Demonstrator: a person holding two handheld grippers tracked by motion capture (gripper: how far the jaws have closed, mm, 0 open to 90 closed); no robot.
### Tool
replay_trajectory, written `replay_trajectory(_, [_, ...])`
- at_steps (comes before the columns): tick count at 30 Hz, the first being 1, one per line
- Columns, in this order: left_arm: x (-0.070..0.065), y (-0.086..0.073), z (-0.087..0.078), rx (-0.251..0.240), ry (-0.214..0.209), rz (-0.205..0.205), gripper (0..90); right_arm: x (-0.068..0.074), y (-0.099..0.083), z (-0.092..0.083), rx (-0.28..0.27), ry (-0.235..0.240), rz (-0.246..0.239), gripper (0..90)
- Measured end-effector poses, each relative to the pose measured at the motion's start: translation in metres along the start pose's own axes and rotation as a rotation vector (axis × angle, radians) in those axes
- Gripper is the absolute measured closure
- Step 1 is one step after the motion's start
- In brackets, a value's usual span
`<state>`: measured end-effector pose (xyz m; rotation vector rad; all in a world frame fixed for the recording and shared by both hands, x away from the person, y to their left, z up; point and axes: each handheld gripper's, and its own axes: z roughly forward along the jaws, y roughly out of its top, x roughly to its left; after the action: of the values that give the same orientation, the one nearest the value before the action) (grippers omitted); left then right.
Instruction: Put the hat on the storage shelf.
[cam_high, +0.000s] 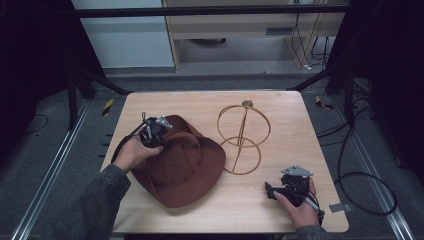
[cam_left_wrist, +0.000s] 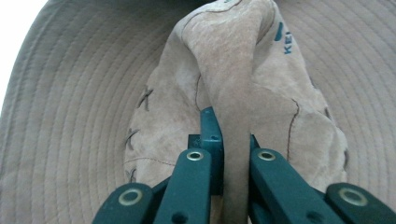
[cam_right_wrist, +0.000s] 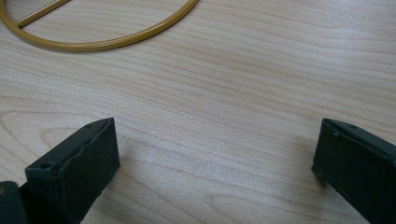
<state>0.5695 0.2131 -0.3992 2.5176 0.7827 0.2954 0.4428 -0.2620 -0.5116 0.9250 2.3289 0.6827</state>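
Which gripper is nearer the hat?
Left. The left gripper is shut on a fold of the hat crown; the right gripper rests open on the table, off to the hat's right.

Item: your brown hat (cam_high: 182, 167), wide-brimmed, soft suede-like material. You have it lying crown-up on the light wooden table (cam_high: 280, 107), toward the left front of the top, its brim spread flat and reaching close to the near edge. The brim carries concentric rows of stitching; the crown (cam_left_wrist: 243, 79) shows dark cross-stitches along one side seam and a small dark printed mark near its top. The crown is pinched into a raised, upright fold at its far-left side, where your left gripper (cam_high: 159, 134) has its jaws clamped on that fold. The hat's right brim edge lies just beside the base ring of the golden wire stand (cam_high: 243, 137).
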Motion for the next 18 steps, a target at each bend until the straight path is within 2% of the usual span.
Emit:
replay_trajectory(2, [-0.002,-0.005,-0.009,-0.035,0.007,-0.009,88.6,0.0,0.0,0.0,0.0,0.0,0.0,0.5])
replay_trajectory(4, [-0.002,-0.006,-0.012,-0.045,0.012,-0.011,88.6,0.0,0.0,0.0,0.0,0.0,0.0,0.5])
replay_trajectory(6, [-0.001,-0.008,-0.024,-0.084,0.029,-0.027,88.6,0.0,0.0,0.0,0.0,0.0,0.0,0.5])
replay_trajectory(7, [-0.001,-0.008,-0.024,-0.084,0.029,-0.027,88.6,0.0,0.0,0.0,0.0,0.0,0.0,0.5])
replay_trajectory(9, [-0.001,-0.011,-0.037,-0.111,0.036,-0.027,88.6,0.0,0.0,0.0,0.0,0.0,0.0,0.5])
replay_trajectory(18, [-0.012,-0.021,-0.063,-0.154,0.044,-0.011,88.7,0.0,0.0,0.0,0.0,0.0,0.0,0.5])
